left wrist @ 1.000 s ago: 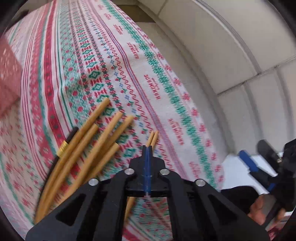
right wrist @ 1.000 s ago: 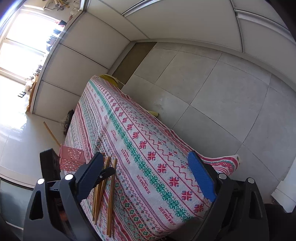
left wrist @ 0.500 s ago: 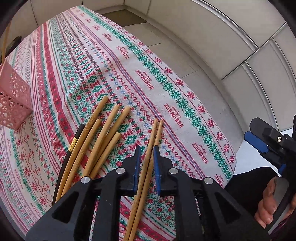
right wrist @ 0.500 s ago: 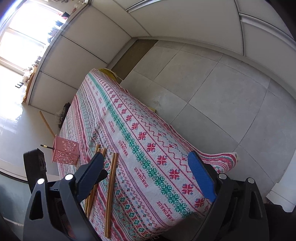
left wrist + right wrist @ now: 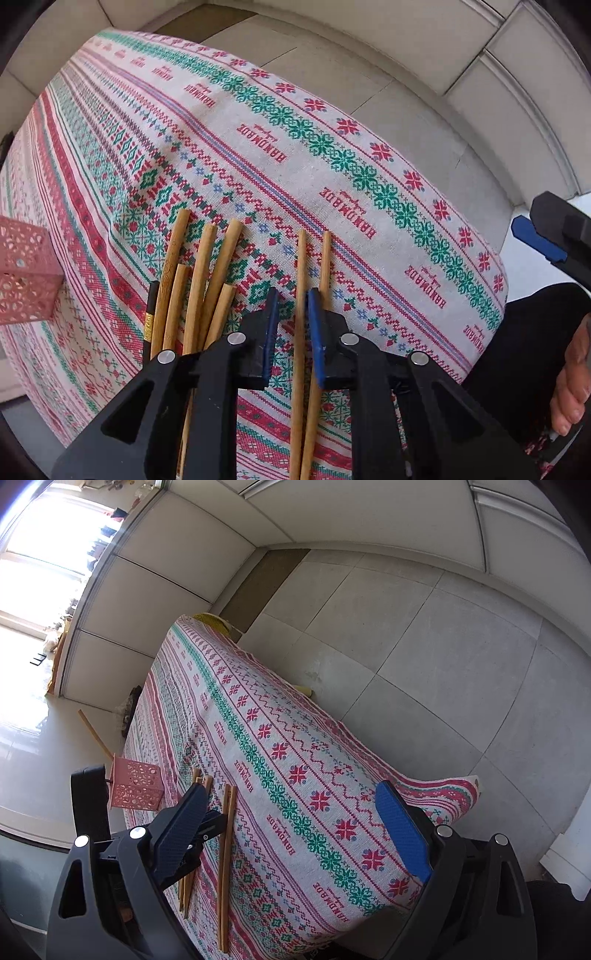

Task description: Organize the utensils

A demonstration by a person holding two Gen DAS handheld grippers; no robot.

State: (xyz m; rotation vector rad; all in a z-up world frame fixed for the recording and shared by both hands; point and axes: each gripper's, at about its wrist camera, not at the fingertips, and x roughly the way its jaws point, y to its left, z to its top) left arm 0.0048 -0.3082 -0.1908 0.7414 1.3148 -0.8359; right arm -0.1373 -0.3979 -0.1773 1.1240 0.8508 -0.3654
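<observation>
Two thin wooden chopsticks [image 5: 301,295] lie side by side on the patterned tablecloth [image 5: 332,155]. My left gripper [image 5: 292,310] is open just above them, one chopstick between its blue pads, the other under the right pad. A pile of thicker bamboo sticks [image 5: 199,280] with one black chopstick [image 5: 149,314] lies to the left. A pink perforated holder [image 5: 26,273] stands at the far left. My right gripper [image 5: 291,834] is wide open and empty, held off the table's right side; the pair [image 5: 226,849] and the holder [image 5: 136,782] show there too.
The table's right edge drops to a grey tiled floor [image 5: 406,646]. White wall panels [image 5: 166,554] stand behind. The right gripper [image 5: 554,236] shows at the right edge of the left wrist view, with a hand below it.
My left gripper has opened from shut and let go of the two thin chopsticks, which now lie on the cloth. It has drawn back and up a little. The right gripper stays open.
</observation>
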